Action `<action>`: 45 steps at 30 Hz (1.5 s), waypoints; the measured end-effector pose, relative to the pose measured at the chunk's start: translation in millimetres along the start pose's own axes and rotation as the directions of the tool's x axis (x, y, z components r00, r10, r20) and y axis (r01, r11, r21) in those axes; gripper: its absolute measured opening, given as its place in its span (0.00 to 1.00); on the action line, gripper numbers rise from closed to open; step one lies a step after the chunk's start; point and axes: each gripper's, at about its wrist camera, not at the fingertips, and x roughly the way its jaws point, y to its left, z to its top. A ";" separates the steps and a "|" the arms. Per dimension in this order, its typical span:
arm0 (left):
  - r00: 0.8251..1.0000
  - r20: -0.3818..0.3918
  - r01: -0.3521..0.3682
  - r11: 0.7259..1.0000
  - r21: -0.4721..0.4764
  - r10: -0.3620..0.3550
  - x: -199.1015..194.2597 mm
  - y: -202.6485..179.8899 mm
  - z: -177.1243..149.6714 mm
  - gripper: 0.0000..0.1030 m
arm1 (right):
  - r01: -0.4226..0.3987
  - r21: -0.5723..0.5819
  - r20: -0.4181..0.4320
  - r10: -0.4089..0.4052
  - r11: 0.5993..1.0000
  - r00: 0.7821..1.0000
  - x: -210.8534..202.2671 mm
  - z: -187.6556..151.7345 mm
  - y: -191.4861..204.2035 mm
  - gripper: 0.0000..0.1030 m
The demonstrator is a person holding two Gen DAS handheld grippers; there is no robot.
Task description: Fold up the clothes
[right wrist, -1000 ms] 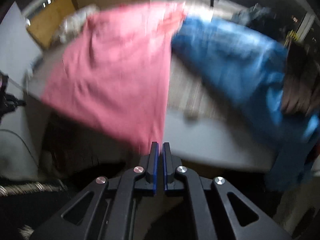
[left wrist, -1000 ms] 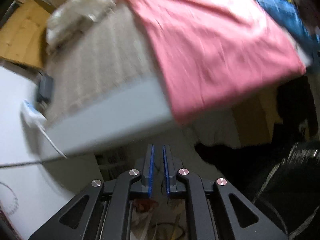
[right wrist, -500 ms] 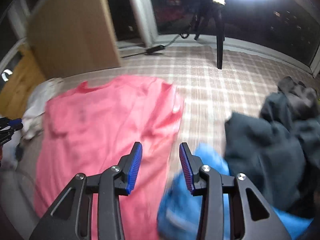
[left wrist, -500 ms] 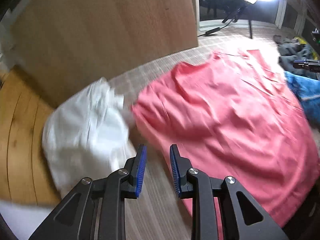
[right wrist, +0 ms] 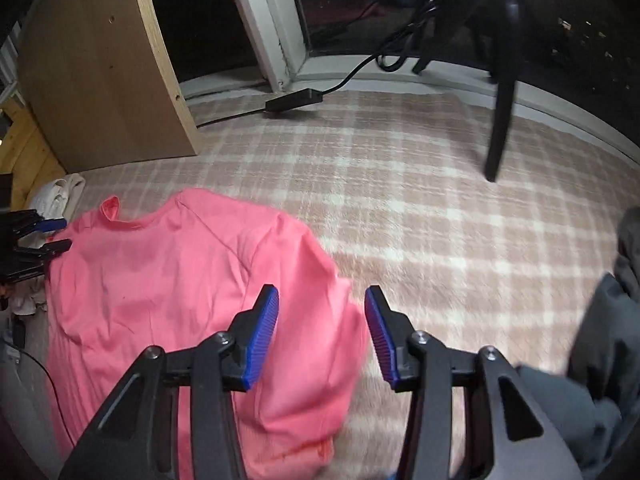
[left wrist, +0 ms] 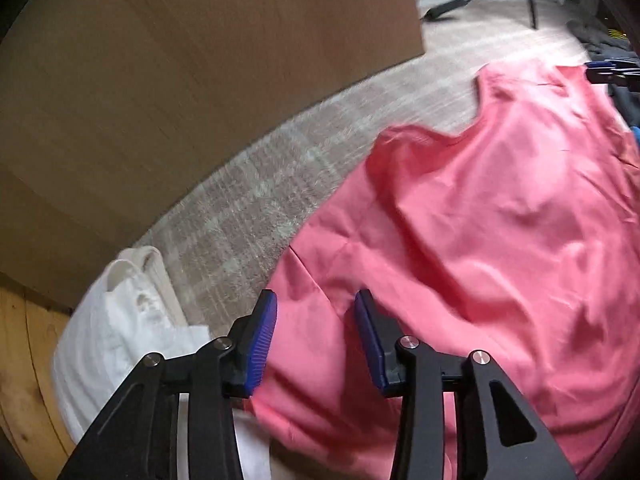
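Now hovering over pink shirt (left wrist: 480,220) instead of table edge; left gripper (left wrist: 316,340) and right gripper (right wrist: 322,330) jaws opening, gripping nothing.

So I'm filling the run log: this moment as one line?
stage: shirt spread | left gripper: opening, empty, over pink shirt | right gripper: opening, empty, over shirt edge | surface: plaid blanket

both wrist views steeply downward, close, sharing the pink shirt (left wrist: 480,240)
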 end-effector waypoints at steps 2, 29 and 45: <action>1.000 -0.025 0.011 1.000 -0.020 -0.012 11.0 2.1 1.3 0.16 | -0.008 -0.015 -0.009 0.008 1.000 1.000 8.8 4.0 2.4 0.43; 0.998 0.054 0.020 0.999 0.026 -0.022 25.1 3.3 38.6 0.43 | 0.026 -0.306 -0.008 -0.030 0.952 1.000 41.3 51.5 40.4 0.37; 0.993 0.093 -0.077 0.997 -0.023 0.079 19.5 2.9 21.3 0.13 | 0.041 -0.275 0.003 -0.042 0.961 0.999 39.3 43.7 32.0 0.10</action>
